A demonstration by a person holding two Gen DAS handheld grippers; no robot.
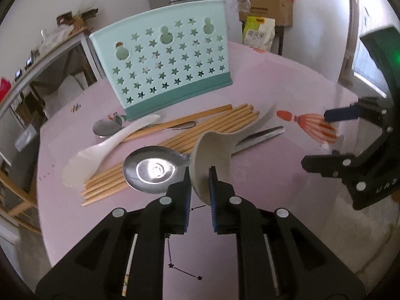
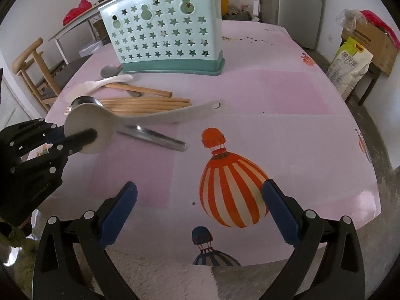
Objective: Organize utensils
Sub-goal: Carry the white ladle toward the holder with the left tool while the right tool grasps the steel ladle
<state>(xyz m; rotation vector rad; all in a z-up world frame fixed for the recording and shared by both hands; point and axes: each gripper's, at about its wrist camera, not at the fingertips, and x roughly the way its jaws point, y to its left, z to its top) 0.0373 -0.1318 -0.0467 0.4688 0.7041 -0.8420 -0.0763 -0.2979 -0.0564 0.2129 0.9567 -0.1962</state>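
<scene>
My left gripper (image 1: 200,182) is shut on the bowl of a grey rice spoon (image 1: 212,155) and holds it above the table; it also shows in the right wrist view (image 2: 100,127), handle pointing right. Under it lie a metal spoon (image 1: 152,170), several wooden chopsticks (image 1: 190,130), a white rice paddle (image 1: 100,150) and another metal spoon (image 1: 107,127). A mint-green utensil holder (image 1: 165,57) with star holes stands upright behind them; it also shows in the right wrist view (image 2: 167,30). My right gripper (image 2: 200,207) is open and empty over the balloon print, right of the pile.
The pink tablecloth (image 2: 300,100) carries hot-air-balloon prints (image 2: 232,192). A wooden chair (image 2: 32,70) stands at the left of the table. A cardboard box (image 2: 370,37) and a bag (image 2: 350,67) stand beyond the right edge.
</scene>
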